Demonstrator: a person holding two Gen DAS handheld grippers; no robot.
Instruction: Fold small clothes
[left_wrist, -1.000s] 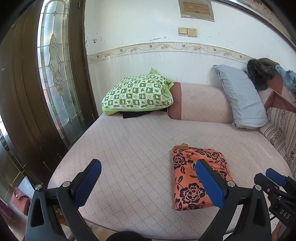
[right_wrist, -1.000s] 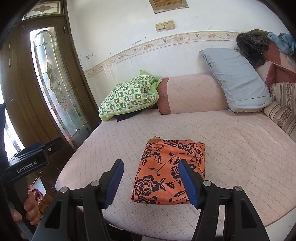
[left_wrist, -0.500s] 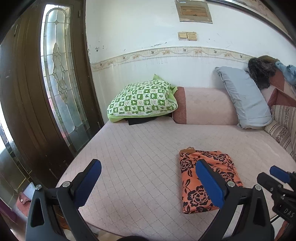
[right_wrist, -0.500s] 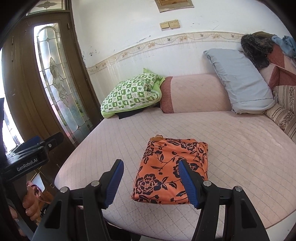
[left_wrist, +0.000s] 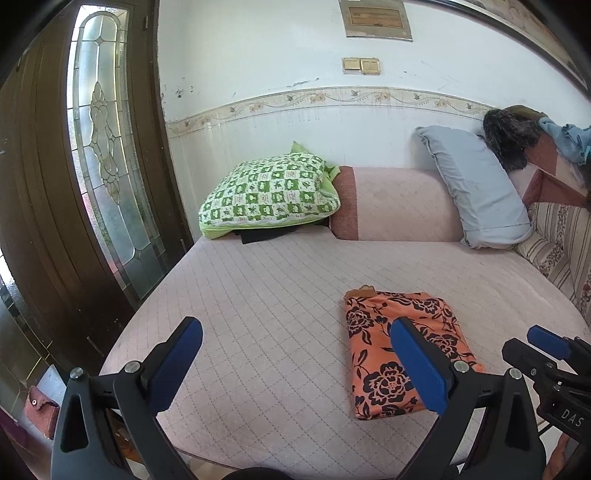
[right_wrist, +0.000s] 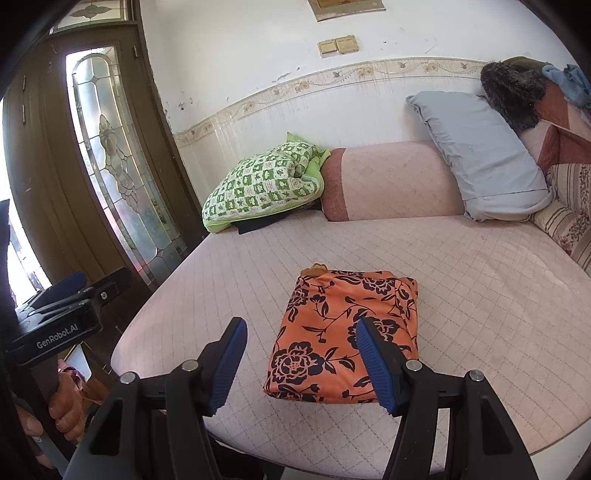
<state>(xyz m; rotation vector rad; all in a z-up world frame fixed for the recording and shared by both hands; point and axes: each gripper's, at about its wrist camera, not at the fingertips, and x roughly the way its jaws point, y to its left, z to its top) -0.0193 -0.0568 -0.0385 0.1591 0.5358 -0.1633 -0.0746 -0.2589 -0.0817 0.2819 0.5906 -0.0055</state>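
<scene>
Over the last second little changed: the orange, black-flowered folded cloth (right_wrist: 343, 336) stayed a neat rectangle near the pink quilted bed's (right_wrist: 480, 295) front edge, while the left gripper (left_wrist: 295, 365) and right gripper (right_wrist: 301, 365) hovered apart and empty, suggesting folding was finished.

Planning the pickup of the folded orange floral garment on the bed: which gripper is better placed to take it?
Probably the right. The right gripper is open with the orange floral garment nearly centred ahead of it. From the left gripper, also open, the garment lies off to one side.
</scene>
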